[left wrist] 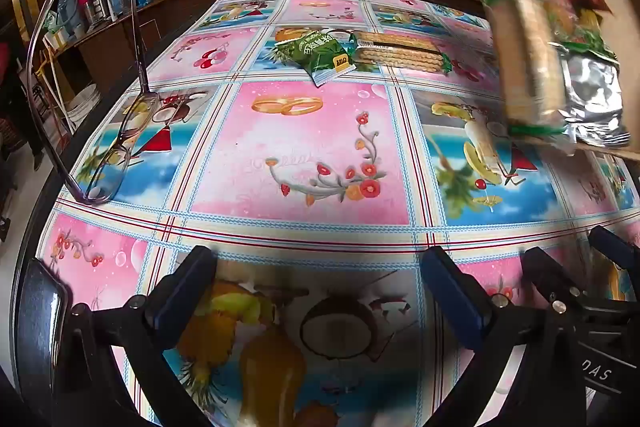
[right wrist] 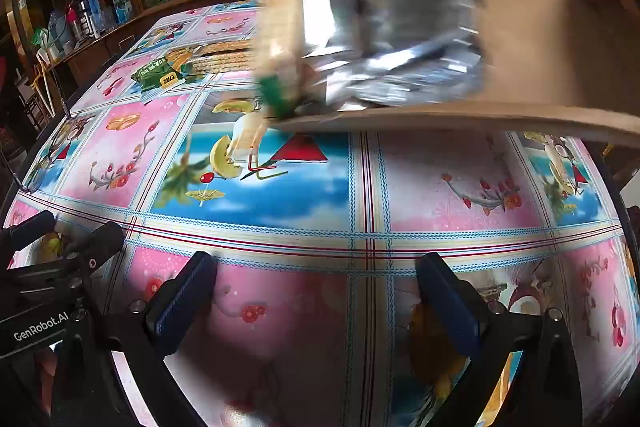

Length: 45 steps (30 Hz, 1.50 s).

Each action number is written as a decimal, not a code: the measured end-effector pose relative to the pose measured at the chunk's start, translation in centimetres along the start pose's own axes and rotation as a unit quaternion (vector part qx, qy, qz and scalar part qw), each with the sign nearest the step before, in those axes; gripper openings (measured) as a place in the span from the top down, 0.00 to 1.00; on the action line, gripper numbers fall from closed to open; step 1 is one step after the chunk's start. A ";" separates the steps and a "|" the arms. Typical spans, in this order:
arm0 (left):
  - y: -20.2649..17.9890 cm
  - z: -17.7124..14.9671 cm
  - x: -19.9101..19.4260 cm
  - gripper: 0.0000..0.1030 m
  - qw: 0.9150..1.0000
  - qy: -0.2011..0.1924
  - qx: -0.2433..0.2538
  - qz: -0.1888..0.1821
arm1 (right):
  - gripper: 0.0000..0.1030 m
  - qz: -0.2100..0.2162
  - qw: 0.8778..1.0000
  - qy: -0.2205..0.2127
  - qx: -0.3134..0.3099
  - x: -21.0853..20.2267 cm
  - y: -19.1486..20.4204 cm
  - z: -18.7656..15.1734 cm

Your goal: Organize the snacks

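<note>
Seemingly sorting has barely begun: both the left gripper (left wrist: 320,291) and right gripper (right wrist: 316,291) hang spread apart and empty, while a tilted cardboard box (right wrist: 540,39) spills blurred snacks. Next comes picking the green packet (left wrist: 320,57) near the counter's (left wrist: 320,155) far edge.

Both wrist views look steeply down along the table (left wrist: 320,155) from its near edge; both share the green packet (left wrist: 324,57) at the far edge.

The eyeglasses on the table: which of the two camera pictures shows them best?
The left wrist view. There the eyeglasses rest lenses-down at the tablecloth's left edge, arms pointing up, sharp and whole. The right wrist view catches only thin arm tips at its far left edge, too little to recognise.
</note>
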<state>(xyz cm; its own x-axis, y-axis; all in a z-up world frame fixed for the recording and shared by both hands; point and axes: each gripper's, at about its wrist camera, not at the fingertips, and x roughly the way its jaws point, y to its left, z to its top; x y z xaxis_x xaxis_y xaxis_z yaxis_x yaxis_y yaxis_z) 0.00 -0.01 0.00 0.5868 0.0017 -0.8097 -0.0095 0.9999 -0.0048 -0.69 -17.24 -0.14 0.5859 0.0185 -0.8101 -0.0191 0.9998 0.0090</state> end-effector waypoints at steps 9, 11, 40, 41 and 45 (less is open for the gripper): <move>-0.1 0.0 0.1 0.00 1.000 0.000 0.000 0.000 | 0.00 -0.001 1.000 0.000 0.000 0.0 0.3 -0.2; 0.0 0.0 0.0 0.00 1.000 0.000 0.000 0.000 | 0.00 -0.001 1.000 0.000 -0.001 0.1 0.6 -0.4; 0.1 0.1 0.1 0.00 1.000 0.000 0.000 0.000 | 0.00 -0.003 1.000 -0.001 0.001 0.1 1.0 -0.8; 0.1 0.1 0.1 0.00 1.000 0.000 0.000 0.000 | 0.00 -0.003 1.000 -0.001 0.001 0.1 1.0 -0.8; 0.0 0.1 0.1 0.00 1.000 0.000 0.000 0.000 | 0.00 -0.003 1.000 -0.001 0.001 0.1 1.0 -0.7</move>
<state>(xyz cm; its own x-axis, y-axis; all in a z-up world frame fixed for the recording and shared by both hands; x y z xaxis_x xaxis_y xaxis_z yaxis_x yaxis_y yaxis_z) 0.15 0.05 0.00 0.5869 0.0011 -0.8097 -0.0096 0.9999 -0.0056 -1.24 -16.21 -0.66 0.5877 0.0133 -0.8090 -0.0148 0.9999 0.0056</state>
